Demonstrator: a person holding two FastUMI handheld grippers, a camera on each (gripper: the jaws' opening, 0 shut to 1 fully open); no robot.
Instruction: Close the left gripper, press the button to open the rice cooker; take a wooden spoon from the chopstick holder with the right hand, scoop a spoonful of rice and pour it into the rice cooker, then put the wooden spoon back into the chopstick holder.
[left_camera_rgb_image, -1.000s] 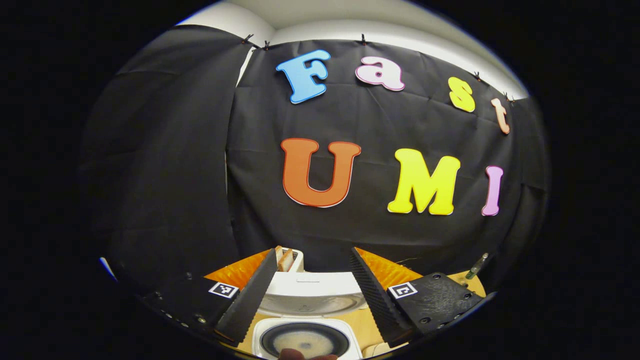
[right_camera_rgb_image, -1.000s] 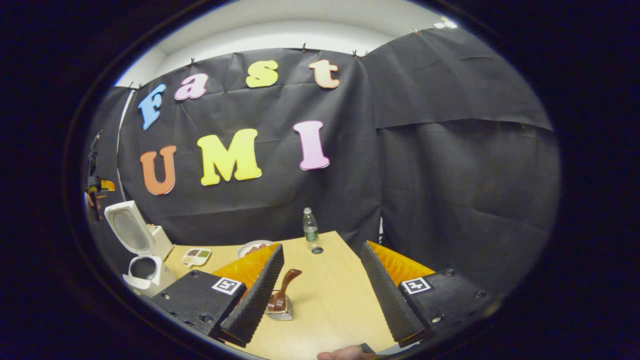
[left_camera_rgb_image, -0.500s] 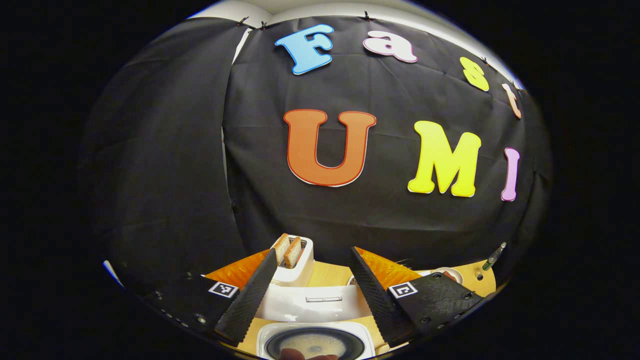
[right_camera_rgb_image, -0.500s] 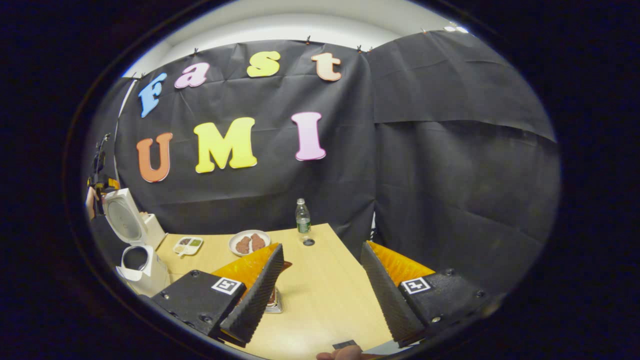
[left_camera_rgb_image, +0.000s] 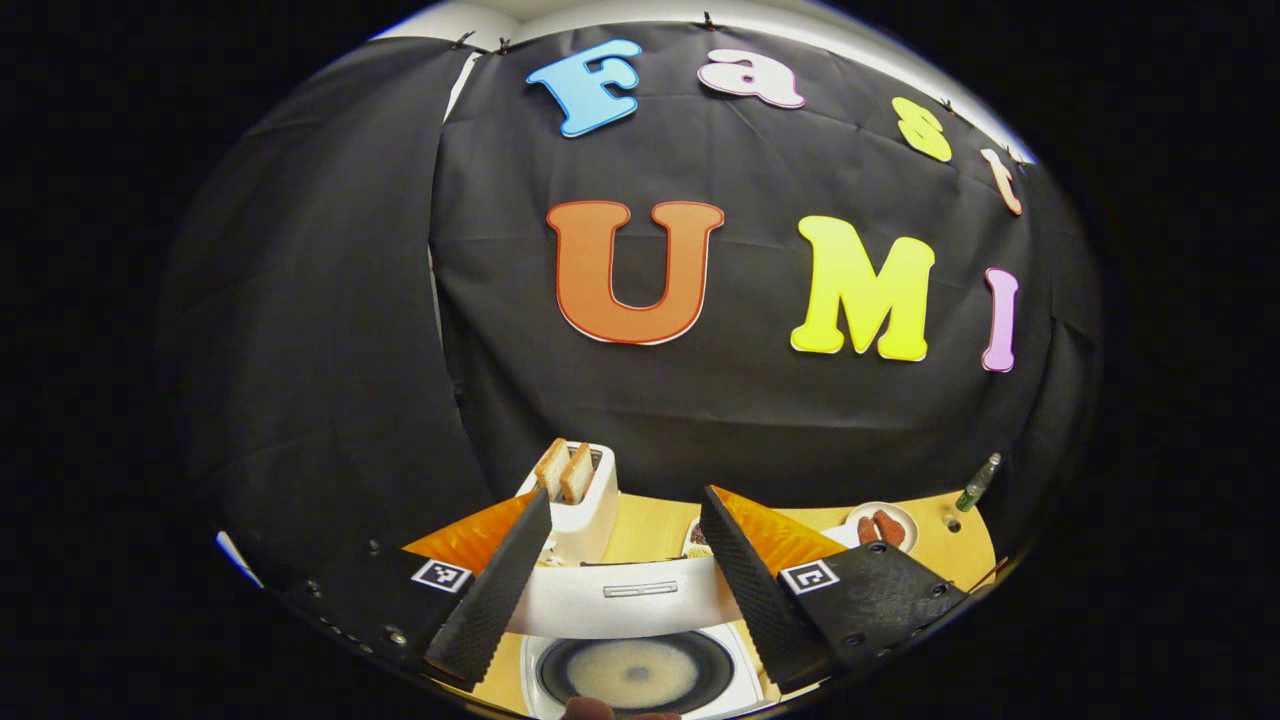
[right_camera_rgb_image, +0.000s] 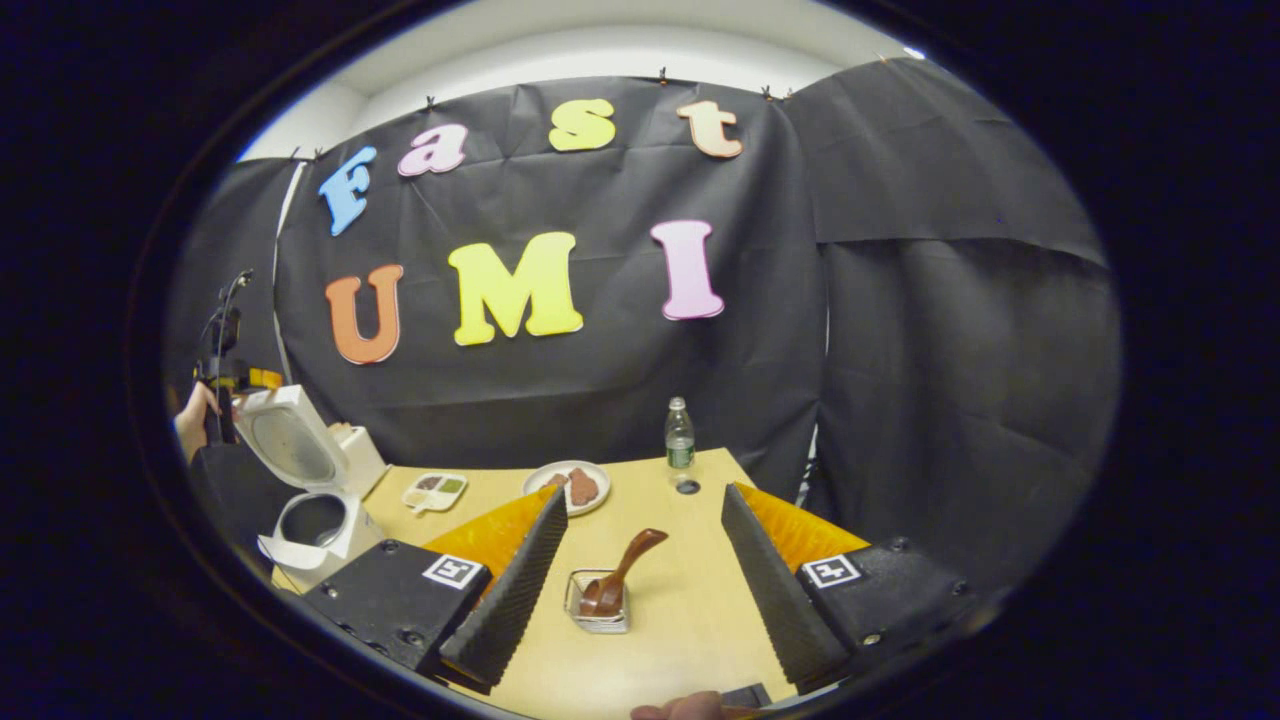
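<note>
The white rice cooker (left_camera_rgb_image: 640, 660) stands open right below my left gripper (left_camera_rgb_image: 625, 497), whose fingers are spread apart with nothing between them. Its raised lid (left_camera_rgb_image: 620, 598) spans the gap between the fingers, and the dark inner pot (left_camera_rgb_image: 635, 672) looks pale at the bottom. In the right gripper view the wooden spoon (right_camera_rgb_image: 622, 572) leans in a small clear holder (right_camera_rgb_image: 597, 607) on the table. My right gripper (right_camera_rgb_image: 644, 492) is open, with the holder centred ahead between its fingers and untouched. The rice cooker (right_camera_rgb_image: 315, 515) and left gripper (right_camera_rgb_image: 225, 375) sit far left.
A white toaster (left_camera_rgb_image: 575, 495) holding two bread slices stands behind the cooker. On the wooden table (right_camera_rgb_image: 690, 620) are a plate of brown food (right_camera_rgb_image: 570, 487), a small compartment tray (right_camera_rgb_image: 435, 490), a water bottle (right_camera_rgb_image: 680, 440) and its cap (right_camera_rgb_image: 687, 487). A hand (right_camera_rgb_image: 190, 420) holds the left gripper.
The left gripper view has tilted down, showing more of the pot, toaster and table. The right gripper has swung so that the spoon holder, earlier behind its left finger, sits between the fingers.
</note>
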